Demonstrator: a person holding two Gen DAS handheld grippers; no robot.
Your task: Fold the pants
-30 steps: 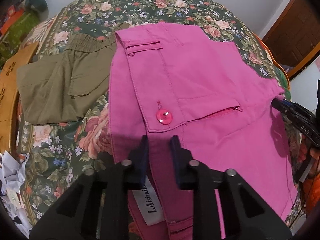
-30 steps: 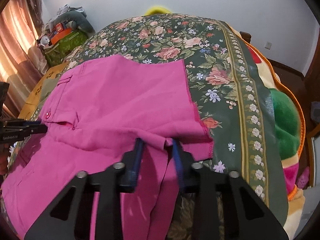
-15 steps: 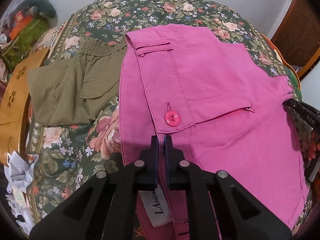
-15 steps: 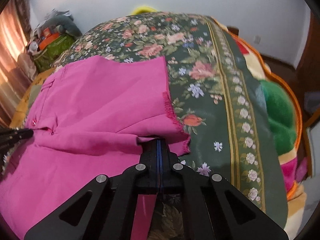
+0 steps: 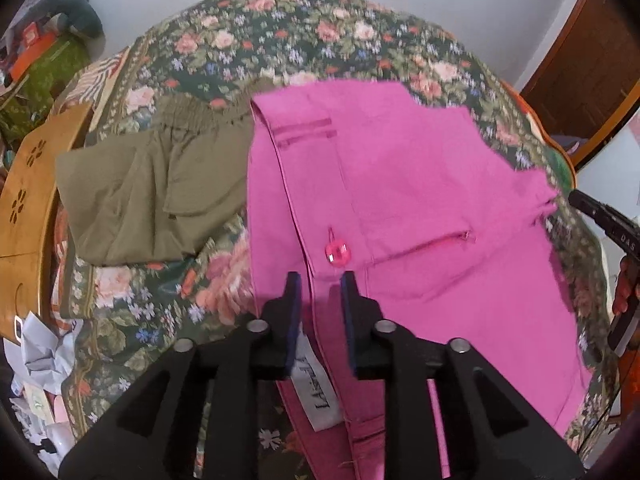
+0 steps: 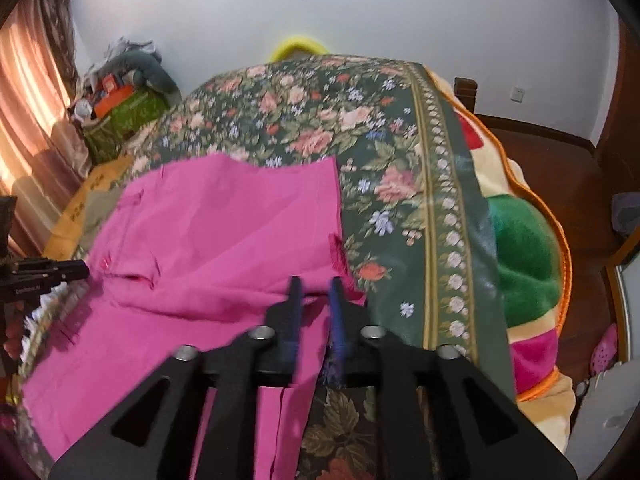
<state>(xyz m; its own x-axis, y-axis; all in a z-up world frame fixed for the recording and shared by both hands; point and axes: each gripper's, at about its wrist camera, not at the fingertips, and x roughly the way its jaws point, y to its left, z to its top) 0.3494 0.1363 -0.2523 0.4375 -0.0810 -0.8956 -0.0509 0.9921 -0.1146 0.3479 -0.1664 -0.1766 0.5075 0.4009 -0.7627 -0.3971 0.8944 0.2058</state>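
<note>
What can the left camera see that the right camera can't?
Only the left wrist view shows the pink button, the white label and the green pants lying beside the pink ones. Only the right wrist view shows the curtain and the green-patterned blanket at the bed's edge. Both show the pink pants on the flowery bedspread, with open tongs just loosened off them.

Bright pink pants (image 5: 420, 208) with a pink button (image 5: 338, 253) lie on a dark green bedspread (image 6: 400, 152) patterned with pink roses, beside olive-green pants (image 5: 152, 196); a black hand-held gripper (image 5: 320, 284) carries dark blue pads.
</note>
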